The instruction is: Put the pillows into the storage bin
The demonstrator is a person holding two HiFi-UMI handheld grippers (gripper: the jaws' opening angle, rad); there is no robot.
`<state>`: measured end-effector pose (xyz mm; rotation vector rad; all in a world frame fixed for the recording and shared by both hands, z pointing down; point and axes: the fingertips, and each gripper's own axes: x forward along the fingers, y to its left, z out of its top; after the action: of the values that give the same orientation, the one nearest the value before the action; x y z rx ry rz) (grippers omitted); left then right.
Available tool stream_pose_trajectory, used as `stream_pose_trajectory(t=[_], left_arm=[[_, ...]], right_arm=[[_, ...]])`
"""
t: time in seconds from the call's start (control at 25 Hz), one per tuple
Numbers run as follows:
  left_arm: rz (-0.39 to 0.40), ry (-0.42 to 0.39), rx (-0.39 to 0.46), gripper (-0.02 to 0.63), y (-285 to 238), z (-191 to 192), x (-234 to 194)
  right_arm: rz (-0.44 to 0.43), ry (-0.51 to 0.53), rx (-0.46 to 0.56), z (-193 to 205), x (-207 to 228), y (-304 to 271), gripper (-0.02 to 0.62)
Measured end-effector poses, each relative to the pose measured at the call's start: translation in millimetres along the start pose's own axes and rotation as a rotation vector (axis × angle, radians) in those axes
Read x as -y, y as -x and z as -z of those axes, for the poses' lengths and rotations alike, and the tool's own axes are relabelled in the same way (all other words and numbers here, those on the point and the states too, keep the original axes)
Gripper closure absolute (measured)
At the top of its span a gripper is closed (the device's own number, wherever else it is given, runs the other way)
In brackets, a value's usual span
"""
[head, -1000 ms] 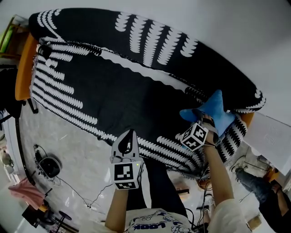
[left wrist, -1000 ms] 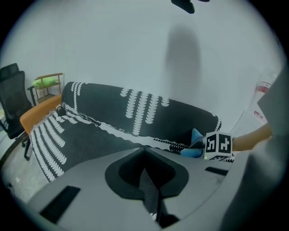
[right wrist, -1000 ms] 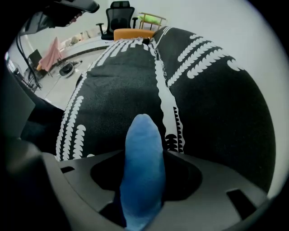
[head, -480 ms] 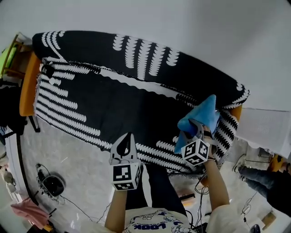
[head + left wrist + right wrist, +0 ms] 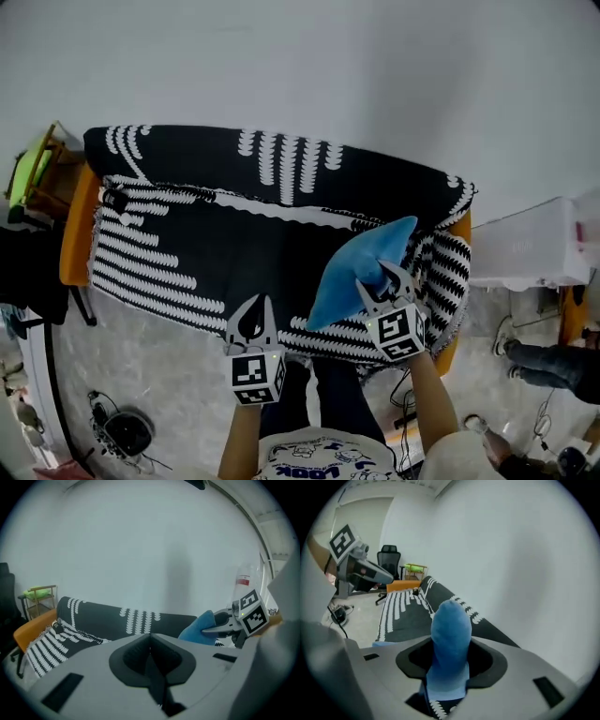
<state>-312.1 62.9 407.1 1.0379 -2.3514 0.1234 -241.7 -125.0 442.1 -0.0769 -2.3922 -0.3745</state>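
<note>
A blue pillow hangs over the right part of the black-and-white covered sofa. My right gripper is shut on the pillow's right edge and holds it up off the seat. In the right gripper view the pillow fills the gap between the jaws and sticks out past them. My left gripper hovers in front of the sofa's front edge, shut and holding nothing. In the left gripper view the pillow and the right gripper appear at the right.
A white translucent storage bin stands right of the sofa, by the wall. A small shelf with something green is at the sofa's left end, and a black office chair beyond it. Cables lie on the floor; another person's feet show at right.
The right gripper has lifted the blue pillow off the sofa's right end and carried it left and nearer to me. The left gripper has hardly moved.
</note>
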Motion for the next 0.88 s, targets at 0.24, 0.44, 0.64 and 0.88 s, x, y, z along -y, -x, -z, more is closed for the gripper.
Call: stream_pose_trajectory(t=[0.24, 0.44, 0.64, 0.88], left_arm=[[0.127, -0.078, 0.07, 0.592, 51.7, -21.0, 17.0], [0.268, -0.15, 0.08, 0.592, 80.3, -25.7, 54.9], [0.465, -0.251, 0.077, 0.592, 94.1, -22.0, 132.5], [0.703, -0.359, 0.062, 0.592, 122.6, 2.1, 254.2]], right_arm=[[0.187, -0.154, 0.066, -27.0, -23.4, 87.6, 0.39], [0.335, -0.324, 0.069, -7.6, -35.4, 172.2, 0.391], [0.527, -0.488, 0.036, 47.6, -42.4, 264.7, 0.391], [0.754, -0.621, -0.025, 124.1, -62.2, 379.0, 0.391]])
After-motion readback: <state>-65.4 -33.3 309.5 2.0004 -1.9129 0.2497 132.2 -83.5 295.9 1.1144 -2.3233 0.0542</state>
